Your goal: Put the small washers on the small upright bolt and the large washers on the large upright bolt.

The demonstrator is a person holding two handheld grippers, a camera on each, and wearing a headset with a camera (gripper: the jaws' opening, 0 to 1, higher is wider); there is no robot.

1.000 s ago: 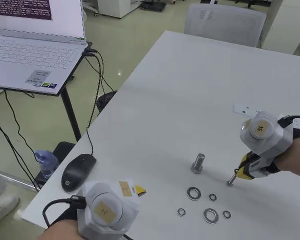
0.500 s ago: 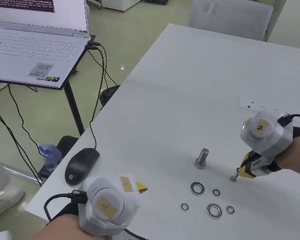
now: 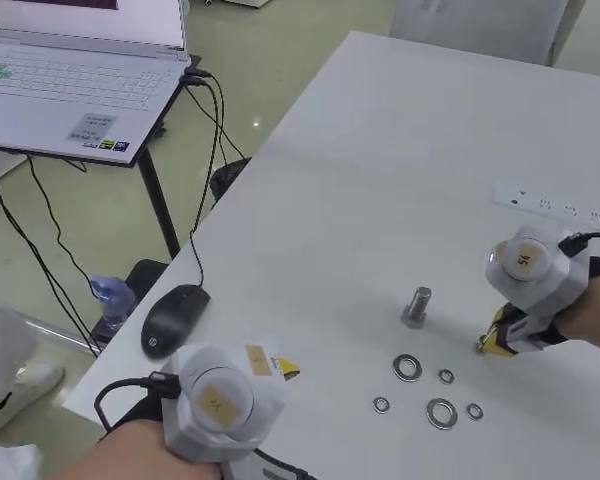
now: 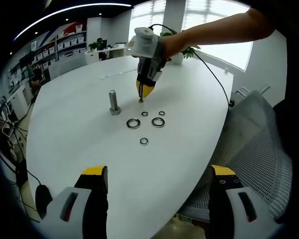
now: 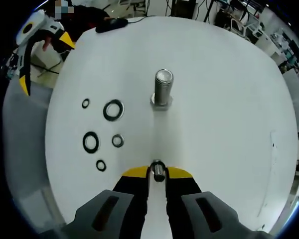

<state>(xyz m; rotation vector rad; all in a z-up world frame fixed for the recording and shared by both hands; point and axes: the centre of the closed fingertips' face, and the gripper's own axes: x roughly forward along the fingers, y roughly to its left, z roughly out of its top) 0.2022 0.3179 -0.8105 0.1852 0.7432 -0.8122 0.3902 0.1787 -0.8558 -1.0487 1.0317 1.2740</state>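
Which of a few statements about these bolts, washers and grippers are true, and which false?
1. The right gripper is shut on the small steel bolt. True.
2. A washer sits on the large upright steel bolt. False: it is bare.
3. The left gripper is open and holds nothing. True.
4. The white table holds seven washers. False: five, namely two large flat steel washers and three small flat steel washers.
5. The black computer mouse lies among the washers. False: it lies apart, near the table's edge.

left tool [image 4: 158, 172]: grey, yellow tips | right tool [image 5: 158, 172]: same | black cables [image 3: 592, 237]
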